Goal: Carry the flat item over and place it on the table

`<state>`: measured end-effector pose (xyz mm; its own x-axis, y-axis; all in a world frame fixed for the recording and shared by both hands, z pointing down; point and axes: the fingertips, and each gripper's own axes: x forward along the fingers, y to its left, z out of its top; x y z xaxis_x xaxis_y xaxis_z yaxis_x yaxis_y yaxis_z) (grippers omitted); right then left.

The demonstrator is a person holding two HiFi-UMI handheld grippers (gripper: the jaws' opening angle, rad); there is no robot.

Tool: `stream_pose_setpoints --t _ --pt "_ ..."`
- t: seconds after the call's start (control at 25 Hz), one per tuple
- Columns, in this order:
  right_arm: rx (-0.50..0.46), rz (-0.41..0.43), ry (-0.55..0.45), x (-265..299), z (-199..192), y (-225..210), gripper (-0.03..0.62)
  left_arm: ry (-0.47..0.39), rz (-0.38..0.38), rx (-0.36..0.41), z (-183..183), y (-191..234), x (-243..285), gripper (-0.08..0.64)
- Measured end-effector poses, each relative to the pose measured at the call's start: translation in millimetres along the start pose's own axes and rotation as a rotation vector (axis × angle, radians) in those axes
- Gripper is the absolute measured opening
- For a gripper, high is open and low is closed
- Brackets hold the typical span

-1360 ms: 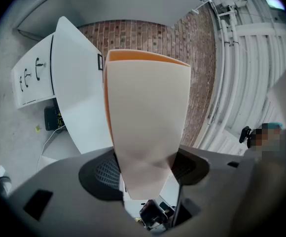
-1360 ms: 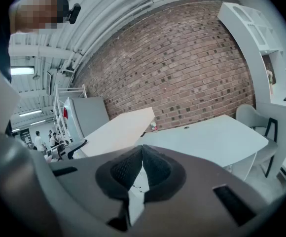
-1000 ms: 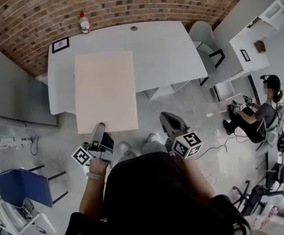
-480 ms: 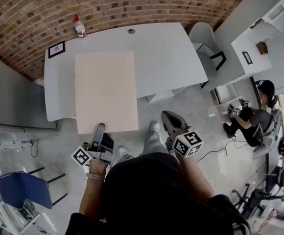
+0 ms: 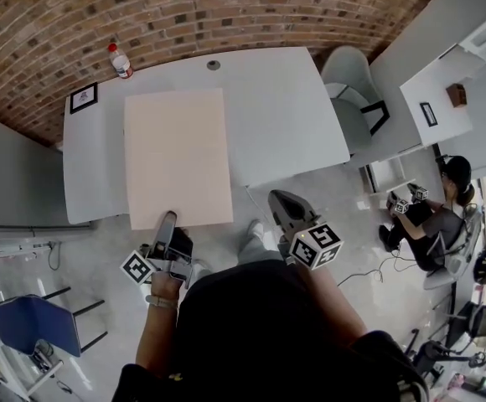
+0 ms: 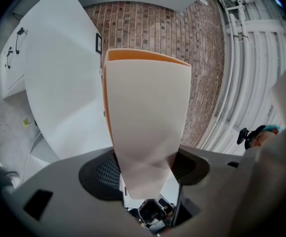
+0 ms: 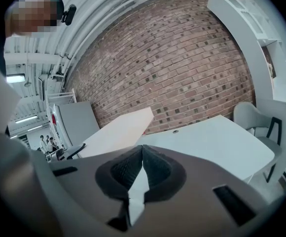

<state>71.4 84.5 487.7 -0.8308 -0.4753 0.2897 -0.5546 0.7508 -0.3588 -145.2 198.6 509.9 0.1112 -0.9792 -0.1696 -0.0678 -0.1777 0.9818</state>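
Left gripper [image 5: 169, 222] points forward, near level, pinching the board's [image 5: 176, 157] near edge over the table [image 5: 285, 115]. Right gripper [image 5: 281, 203] alongside, jaws pressed together.

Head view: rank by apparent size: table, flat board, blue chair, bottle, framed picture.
1. white table
2. flat board, nearer the camera, so it looks bigger than it is
3. blue chair
4. framed picture and bottle: about alike, unranked

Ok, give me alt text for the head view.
Seen from above, a person's left tool grips the near edge of a flat beige board, which overlaps a white table against a brick wall. The right tool is shut and empty. A bottle and a small frame sit at the table's far edge.
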Motion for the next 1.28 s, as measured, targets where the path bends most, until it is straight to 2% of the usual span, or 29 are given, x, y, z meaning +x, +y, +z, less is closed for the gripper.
stream_pose_setpoints --t 0.56,0.76,1.0,1.28 --pt "-0.024 0.089 0.038 4.8 40.9 -111.8 0.011 -0.053 0.007 -0.016 -56.6 14.1 124.6 0.285" --pt "-0.016 0.068 0.035 1.2 52.1 -144.2 0.011 -0.031 0.019 -0.029 -72.5 17.6 158.5 0.285" --pt "-0.005 0.041 0.041 10.9 61.5 -168.2 0.011 -0.008 0.038 -0.063 -73.9 36.6 194.5 0.285" --pt "0.011 -0.007 0.047 34.5 74.3 -188.6 0.011 0.012 0.067 -0.1 -52.6 69.4 234.6 0.285"
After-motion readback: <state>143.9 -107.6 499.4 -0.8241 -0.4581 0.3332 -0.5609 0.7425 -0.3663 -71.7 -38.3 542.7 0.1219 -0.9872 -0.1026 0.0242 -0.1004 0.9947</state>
